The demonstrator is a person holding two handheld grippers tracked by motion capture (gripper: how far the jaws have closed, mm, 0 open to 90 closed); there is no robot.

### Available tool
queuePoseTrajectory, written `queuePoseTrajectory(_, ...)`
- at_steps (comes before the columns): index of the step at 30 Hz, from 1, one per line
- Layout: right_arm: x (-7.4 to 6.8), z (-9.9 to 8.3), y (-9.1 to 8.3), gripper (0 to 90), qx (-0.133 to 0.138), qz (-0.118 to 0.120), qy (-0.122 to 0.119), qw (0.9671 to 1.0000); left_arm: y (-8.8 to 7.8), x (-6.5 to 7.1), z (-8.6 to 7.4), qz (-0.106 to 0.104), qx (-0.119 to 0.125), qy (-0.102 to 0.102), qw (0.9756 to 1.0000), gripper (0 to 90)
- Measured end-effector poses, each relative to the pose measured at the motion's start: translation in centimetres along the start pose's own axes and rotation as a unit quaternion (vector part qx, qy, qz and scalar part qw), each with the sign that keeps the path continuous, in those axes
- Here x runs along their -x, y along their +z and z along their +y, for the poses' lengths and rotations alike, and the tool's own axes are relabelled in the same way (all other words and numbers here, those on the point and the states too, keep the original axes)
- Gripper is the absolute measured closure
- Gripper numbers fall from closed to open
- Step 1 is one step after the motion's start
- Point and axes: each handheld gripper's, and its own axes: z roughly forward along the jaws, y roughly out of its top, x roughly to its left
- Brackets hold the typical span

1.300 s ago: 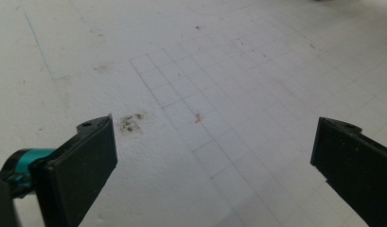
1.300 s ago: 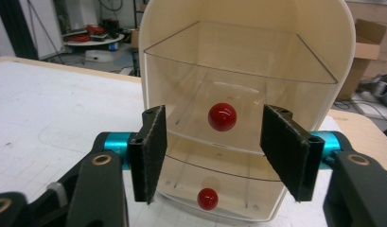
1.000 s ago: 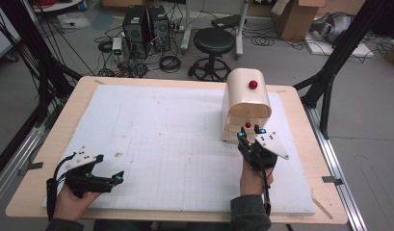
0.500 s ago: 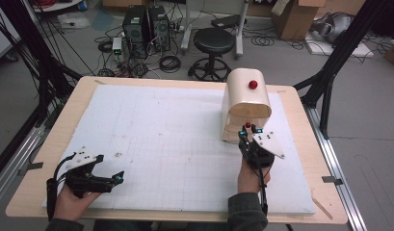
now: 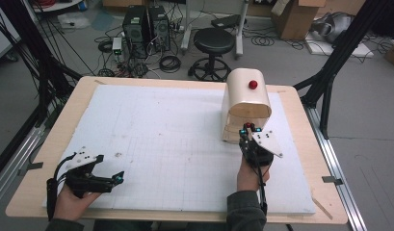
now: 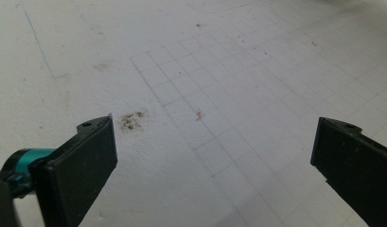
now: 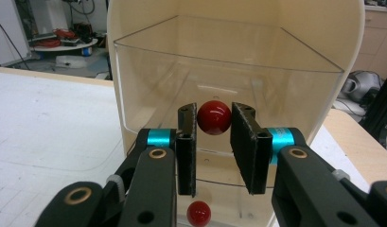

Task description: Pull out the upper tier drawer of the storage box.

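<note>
At the left edge of the white gridded foam board (image 5: 161, 139), the left gripper (image 5: 91, 177) rests low over bare board with its black jaws spread wide and nothing between them; a small dark smudge (image 6: 131, 121) lies just ahead of it. Well apart to the right stands the cream round-topped cabinet with clear plastic drawers (image 5: 246, 103), a red knob (image 5: 253, 84) on its curved top. The right gripper (image 7: 215, 124) has just been closing, and its pads now pinch the upper drawer's small red ball knob (image 7: 214, 117) from either side; a second red ball knob (image 7: 199, 213) sits on the drawer below.

The knob looks hard, smooth and glossy, so it will probably slip unless held across its widest part, as it is now. The clear drawer seems light and thin-walled; a straight, level pull should suit it, and the light cabinet may slide along with it. Nothing on the board stands in the way of the pull.
</note>
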Motion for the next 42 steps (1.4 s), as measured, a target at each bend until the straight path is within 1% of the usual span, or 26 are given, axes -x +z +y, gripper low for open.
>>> queuePoseTrajectory(5, -0.10, -0.05, 0.16, 72.0, -0.001, -0.004, -0.003, 1.0000, 0.00, 0.01, 0.01, 0.001, -0.001, 0.000, 1.0000, 1.7)
queuePoseTrajectory(10, -0.05, -0.05, 0.17, 72.5, -0.001, -0.003, -0.004, 1.0000, -0.03, 0.00, 0.01, 0.001, 0.001, -0.001, 1.0000, 1.7)
queuePoseTrajectory(13, -0.02, -0.04, 0.17, 72.8, 0.000, -0.002, 0.000, 1.0000, -0.03, -0.01, 0.02, 0.001, 0.001, 0.000, 1.0000, 1.7)
queuePoseTrajectory(20, 0.06, -0.02, 0.14, 73.1, -0.002, -0.001, -0.004, 1.0000, -0.05, -0.01, 0.03, 0.002, 0.002, 0.000, 1.0000, 1.7)
queuePoseTrajectory(38, 0.15, -0.10, -0.54, 73.1, -0.004, 0.004, -0.001, 1.0000, -0.05, -0.10, 0.02, 0.003, 0.000, 0.001, 1.0000, 1.7)
queuePoseTrajectory(42, 0.20, -0.11, -0.57, 73.1, -0.004, 0.004, -0.004, 1.0000, -0.03, -0.10, 0.02, 0.003, 0.000, 0.000, 1.0000, 1.8)
